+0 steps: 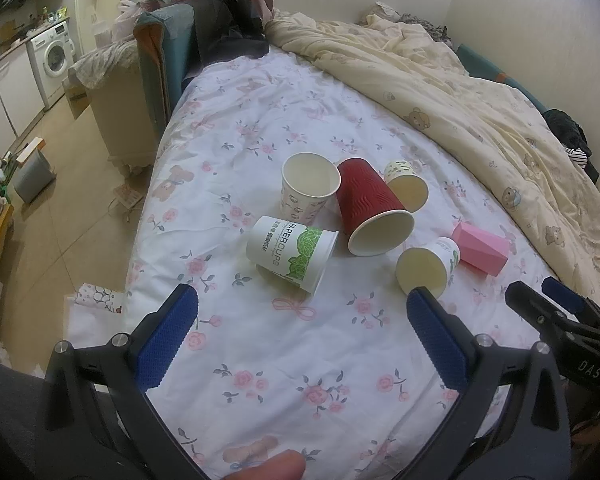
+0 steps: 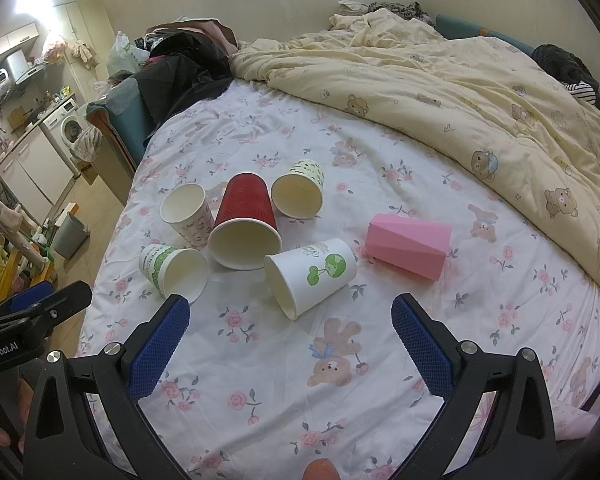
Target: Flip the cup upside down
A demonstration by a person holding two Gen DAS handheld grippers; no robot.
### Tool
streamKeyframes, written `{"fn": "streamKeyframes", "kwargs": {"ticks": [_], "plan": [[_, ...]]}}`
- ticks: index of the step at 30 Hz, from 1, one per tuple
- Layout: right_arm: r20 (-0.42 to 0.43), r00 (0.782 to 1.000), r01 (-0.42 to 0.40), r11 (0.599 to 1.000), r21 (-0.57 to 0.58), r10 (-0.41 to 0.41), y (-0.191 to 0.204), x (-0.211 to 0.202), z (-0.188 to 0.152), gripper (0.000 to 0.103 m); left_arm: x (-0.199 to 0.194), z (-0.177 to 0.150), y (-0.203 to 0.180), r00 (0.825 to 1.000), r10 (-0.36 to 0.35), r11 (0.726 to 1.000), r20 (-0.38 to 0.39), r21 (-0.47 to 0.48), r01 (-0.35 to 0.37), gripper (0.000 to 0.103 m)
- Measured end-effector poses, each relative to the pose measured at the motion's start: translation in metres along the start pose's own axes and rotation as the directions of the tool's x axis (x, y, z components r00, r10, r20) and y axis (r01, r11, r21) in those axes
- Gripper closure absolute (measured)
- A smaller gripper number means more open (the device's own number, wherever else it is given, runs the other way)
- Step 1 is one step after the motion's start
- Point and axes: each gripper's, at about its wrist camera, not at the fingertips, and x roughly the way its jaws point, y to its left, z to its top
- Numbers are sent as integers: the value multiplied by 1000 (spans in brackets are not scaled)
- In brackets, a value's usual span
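Several cups lie on their sides on the flowered bedsheet (image 1: pixel 300 360): a red ribbed cup (image 1: pixel 370 206) (image 2: pixel 246 220), a white "PAPER CUPS" cup with green print (image 1: pixel 292 254) (image 2: pixel 172 270), a white cup with a green tree print (image 2: pixel 310 276) (image 1: pixel 428 264), a pink faceted cup (image 2: pixel 408 246) (image 1: pixel 480 248), a patterned white cup (image 1: pixel 308 186) (image 2: pixel 188 214) and a dotted cup (image 1: pixel 406 184) (image 2: pixel 300 192). My left gripper (image 1: pixel 300 300) is open and empty, near the cups. My right gripper (image 2: pixel 290 308) is open and empty, just short of the tree-print cup.
A cream bear-print duvet (image 2: pixel 440 92) is bunched at the back and right of the bed. The bed's left edge drops to the floor, with a grey bin (image 1: pixel 34 176) and a washing machine (image 1: pixel 54 54) beyond. The right gripper's body shows in the left wrist view (image 1: pixel 560 320).
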Motion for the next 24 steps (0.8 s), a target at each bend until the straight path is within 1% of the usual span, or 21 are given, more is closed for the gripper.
{"fn": "streamKeyframes", "kwargs": {"ticks": [10, 22, 24], "plan": [[-1, 1000, -5, 1000, 0, 5, -1, 0, 1, 0, 2, 2, 3, 1000, 2, 1000, -15, 5, -2, 0], [0, 1000, -8, 1000, 2, 8, -1, 0, 0, 0, 1, 2, 2, 1000, 7, 1000, -9, 10, -7, 0], [0, 1000, -8, 1000, 1, 8, -1, 0, 0, 0, 0, 2, 2, 1000, -2, 1000, -14, 12, 2, 0]]}}
